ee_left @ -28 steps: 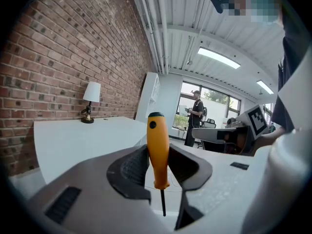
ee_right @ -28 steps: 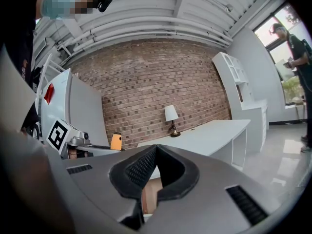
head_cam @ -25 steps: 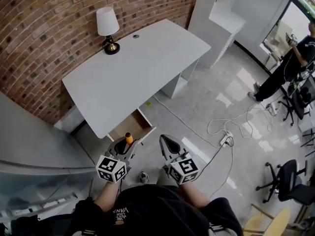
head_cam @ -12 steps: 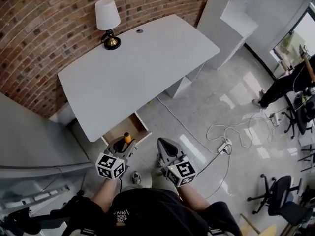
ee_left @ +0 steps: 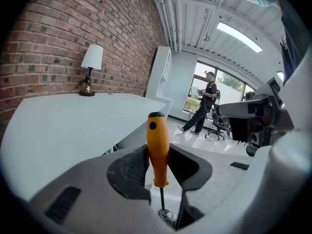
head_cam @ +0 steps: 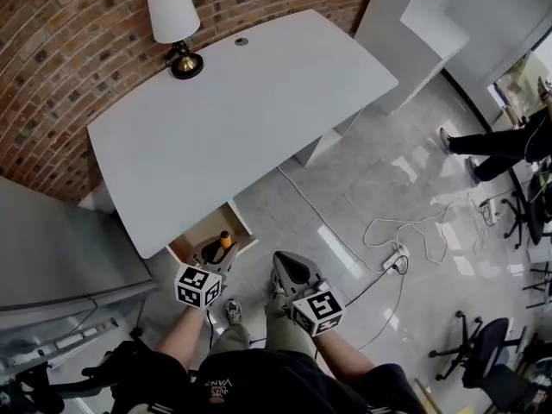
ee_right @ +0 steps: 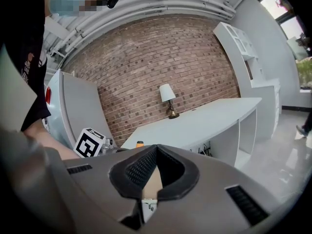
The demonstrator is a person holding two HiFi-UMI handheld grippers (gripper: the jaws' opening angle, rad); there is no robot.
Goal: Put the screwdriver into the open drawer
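Observation:
The screwdriver (ee_left: 158,147) has an orange handle and a thin dark shaft, and stands upright. My left gripper (ee_left: 159,165) is shut on its handle. In the head view the left gripper (head_cam: 213,260) holds the screwdriver (head_cam: 225,241) over the front of the open drawer (head_cam: 197,232), a wood-lined drawer pulled out from under the white desk (head_cam: 233,110). My right gripper (head_cam: 286,268) hangs to the right of the drawer over the floor. Its jaws (ee_right: 155,152) are shut with nothing between them. The orange handle tip (ee_right: 140,143) shows beside them.
A table lamp (head_cam: 170,26) stands at the desk's far left corner against the brick wall. A white cable and power strip (head_cam: 392,251) lie on the tiled floor to the right. White shelving (head_cam: 423,24) stands past the desk. A person (head_cam: 500,145) and office chairs (head_cam: 483,352) are further right.
Both grippers have moved slightly forward toward the desk. The screwdriver in the left gripper now sits over the drawer's front part. The head view has swung left.

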